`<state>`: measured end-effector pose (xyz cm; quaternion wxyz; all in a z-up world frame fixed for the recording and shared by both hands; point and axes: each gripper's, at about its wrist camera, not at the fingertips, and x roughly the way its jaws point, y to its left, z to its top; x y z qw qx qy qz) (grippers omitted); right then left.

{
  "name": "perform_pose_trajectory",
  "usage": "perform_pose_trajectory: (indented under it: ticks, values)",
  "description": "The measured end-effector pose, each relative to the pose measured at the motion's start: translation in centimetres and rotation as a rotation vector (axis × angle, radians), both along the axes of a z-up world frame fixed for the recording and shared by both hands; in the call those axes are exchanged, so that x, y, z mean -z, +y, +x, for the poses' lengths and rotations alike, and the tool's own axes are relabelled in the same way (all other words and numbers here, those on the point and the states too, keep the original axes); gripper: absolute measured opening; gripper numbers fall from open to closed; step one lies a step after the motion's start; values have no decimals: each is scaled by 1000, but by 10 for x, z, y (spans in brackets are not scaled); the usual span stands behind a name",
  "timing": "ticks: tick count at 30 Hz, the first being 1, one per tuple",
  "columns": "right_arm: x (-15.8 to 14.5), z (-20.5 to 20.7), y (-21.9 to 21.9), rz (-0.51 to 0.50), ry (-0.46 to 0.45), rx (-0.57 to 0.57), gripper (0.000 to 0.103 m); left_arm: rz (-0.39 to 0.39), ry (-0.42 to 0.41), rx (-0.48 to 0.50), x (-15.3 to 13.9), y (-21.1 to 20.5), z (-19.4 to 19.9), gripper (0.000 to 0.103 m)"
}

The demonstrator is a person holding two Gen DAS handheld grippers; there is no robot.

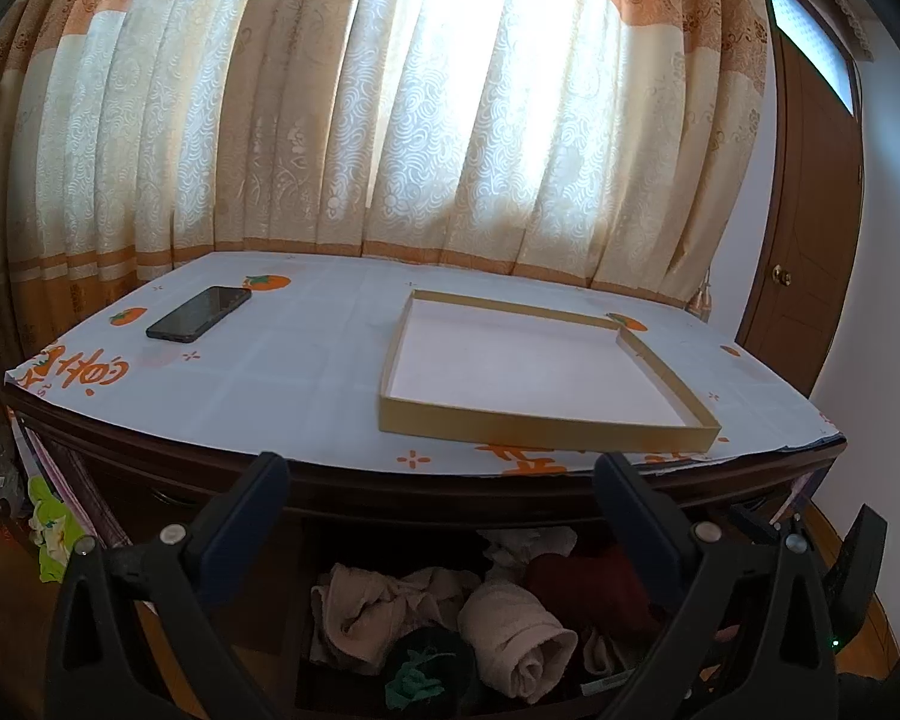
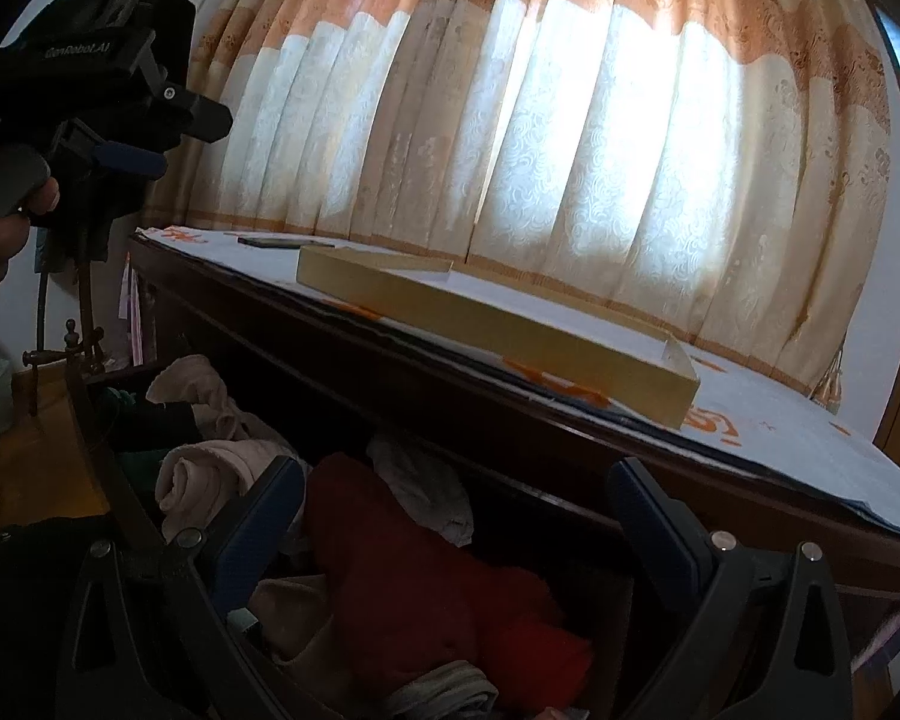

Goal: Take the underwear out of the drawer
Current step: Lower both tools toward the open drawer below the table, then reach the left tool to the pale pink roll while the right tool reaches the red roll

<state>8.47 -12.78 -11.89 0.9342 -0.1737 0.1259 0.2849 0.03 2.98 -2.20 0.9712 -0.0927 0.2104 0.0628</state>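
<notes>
From the left wrist camera, the left claw (image 1: 441, 480) stands wide apart and empty, its two dark fingers framing the front edge of the counter (image 1: 306, 372). Below that edge the drawer (image 1: 306, 630) is pulled out and crammed with rolled and crumpled underwear (image 1: 510, 642): beige rolls in the middle, a dark red piece (image 1: 594, 582) to the right, something dark green (image 1: 426, 666) at the front. On the counter's white cloth with orange prints lie a black phone (image 1: 199, 313) toward the left and a shallow, empty cardboard tray (image 1: 540, 420) toward the right, well apart from each other. Patterned curtains (image 1: 390, 108) hang behind, and a brown door (image 1: 810, 228) stands at the far right. Part of the right claw shows at the lower right edge.

From the right wrist camera, the right claw (image 2: 456, 516) is also spread wide with nothing between its fingers, hovering over the open drawer with the dark red piece (image 2: 426, 588) directly between them and below. Beige rolls (image 2: 204, 480) lie to its left. The tray (image 2: 498, 330) sits above on the counter. At upper left, a hand (image 2: 0, 228) grips the handle of the left claw (image 2: 168, 144).
</notes>
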Motion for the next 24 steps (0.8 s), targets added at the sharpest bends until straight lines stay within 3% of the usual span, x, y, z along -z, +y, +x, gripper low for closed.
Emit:
perform_pose_trajectory:
  ticks: [9, 24]
  values:
    - [-1, -1, -1, -24, 98, -13, 102, -3, 8, -4, 2, 1, 1, 103]
    - [0, -5, 0, -75, 169, -25, 102, 0, 14, -1, -1, 2, -1, 103]
